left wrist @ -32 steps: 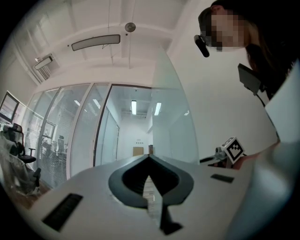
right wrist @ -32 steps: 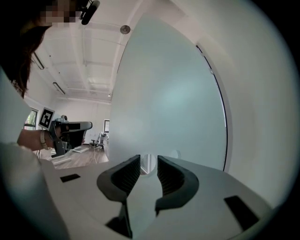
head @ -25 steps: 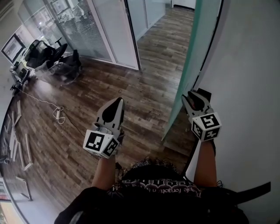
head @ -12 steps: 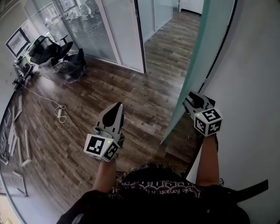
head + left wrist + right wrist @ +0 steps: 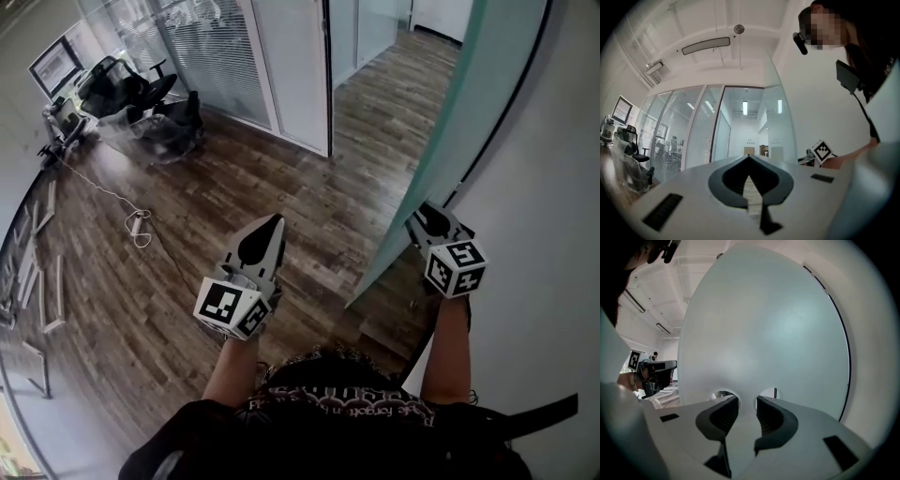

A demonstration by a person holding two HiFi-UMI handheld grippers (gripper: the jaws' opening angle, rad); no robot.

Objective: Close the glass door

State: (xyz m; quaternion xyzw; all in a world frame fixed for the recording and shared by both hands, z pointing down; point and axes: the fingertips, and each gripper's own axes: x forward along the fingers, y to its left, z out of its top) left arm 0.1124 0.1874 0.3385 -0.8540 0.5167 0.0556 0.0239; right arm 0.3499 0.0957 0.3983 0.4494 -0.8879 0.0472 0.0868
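Note:
The glass door (image 5: pixel 450 141) is a pale teal frosted leaf standing ajar beside the white wall at the right. My right gripper (image 5: pixel 419 217) is at its wall-side face, low down near the leaf's edge. In the right gripper view the frosted door (image 5: pixel 764 333) fills the picture and the right gripper (image 5: pixel 746 401) stands open, its pads apart with only the pane showing beyond them. My left gripper (image 5: pixel 272 221) hangs over the wooden floor left of the door. The left gripper (image 5: pixel 749 159) is shut with nothing in it.
The white wall (image 5: pixel 562 234) is close on the right. A glass partition with blinds (image 5: pixel 206 47) stands ahead, with office chairs (image 5: pixel 131 94) at the far left. A cable with a power strip (image 5: pixel 139 225) and loose slats (image 5: pixel 47 281) lie on the floor.
Both grippers have moved forward with the person, the right one staying at the door's edge. The partition and chairs have slid rightward in the picture.

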